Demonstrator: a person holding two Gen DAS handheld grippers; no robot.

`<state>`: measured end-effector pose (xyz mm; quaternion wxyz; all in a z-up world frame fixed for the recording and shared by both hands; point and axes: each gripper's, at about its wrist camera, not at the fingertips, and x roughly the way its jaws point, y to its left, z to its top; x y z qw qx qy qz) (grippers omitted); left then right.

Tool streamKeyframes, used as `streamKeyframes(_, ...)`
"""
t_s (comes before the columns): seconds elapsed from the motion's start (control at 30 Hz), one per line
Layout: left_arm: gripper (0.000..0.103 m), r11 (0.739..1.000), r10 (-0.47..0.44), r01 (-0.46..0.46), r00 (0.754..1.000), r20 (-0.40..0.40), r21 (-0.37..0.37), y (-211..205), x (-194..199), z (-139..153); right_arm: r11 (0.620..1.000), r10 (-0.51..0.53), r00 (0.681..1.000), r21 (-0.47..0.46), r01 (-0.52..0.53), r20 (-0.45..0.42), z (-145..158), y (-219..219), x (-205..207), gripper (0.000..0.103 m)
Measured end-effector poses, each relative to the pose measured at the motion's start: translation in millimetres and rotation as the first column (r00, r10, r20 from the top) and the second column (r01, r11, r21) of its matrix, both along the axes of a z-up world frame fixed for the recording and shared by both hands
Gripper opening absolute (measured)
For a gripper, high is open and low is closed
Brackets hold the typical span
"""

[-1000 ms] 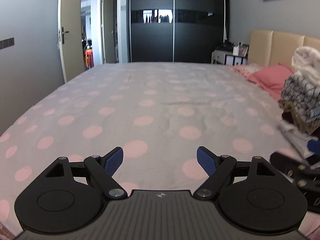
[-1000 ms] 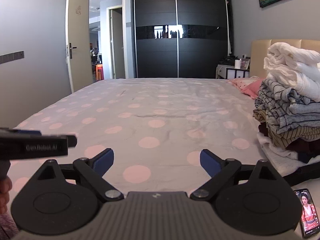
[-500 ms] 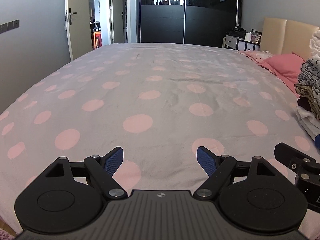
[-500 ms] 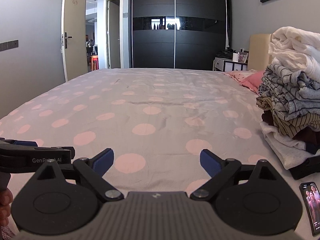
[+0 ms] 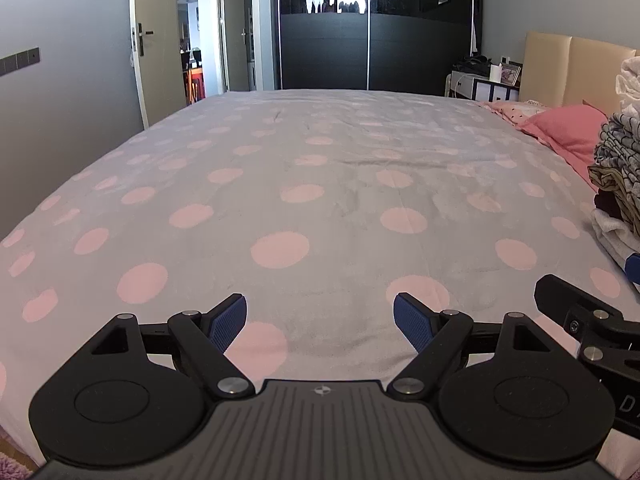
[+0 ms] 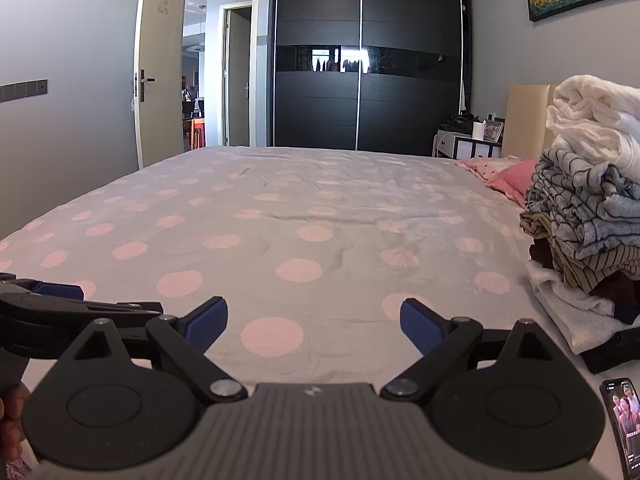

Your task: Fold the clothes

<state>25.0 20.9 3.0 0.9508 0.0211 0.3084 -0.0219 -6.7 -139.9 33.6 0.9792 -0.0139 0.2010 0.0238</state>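
Note:
A tall pile of clothes point(image 6: 588, 216) stands on the right side of the bed, white garments on top, striped and dark ones below; its edge point(image 5: 618, 184) shows at the right of the left wrist view. My left gripper point(image 5: 320, 318) hovers open over the near edge of the bed point(image 5: 320, 184), nothing between its blue pads. My right gripper point(image 6: 314, 322) is open too, empty, left of the pile. Each gripper appears in the other's view: the right one point(image 5: 588, 320) beside the left, the left one point(image 6: 44, 304) at the lower left.
The bed point(image 6: 280, 216) has a grey cover with pink dots. Pink pillows point(image 5: 568, 128) lie by the beige headboard point(image 5: 568, 64). A phone point(image 6: 624, 420) with a lit screen lies at the lower right. A dark wardrobe point(image 6: 364, 60), a nightstand point(image 6: 468, 144) and an open door point(image 6: 158, 64) stand beyond.
Both views have shifted slightly, the left tilting up to show more of the room. Both grippers stay open and empty.

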Motion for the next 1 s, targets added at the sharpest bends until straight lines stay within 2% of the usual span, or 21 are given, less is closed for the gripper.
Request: streamKeyframes(1.0, 0.081, 1.0, 0.006, -0.006, 0.999, 0.031, -0.004, -6, -5, 13, 0.999, -0.028, 0.999, 0.02, 0.027, 0.037, 11, 1, -9, 0.095)
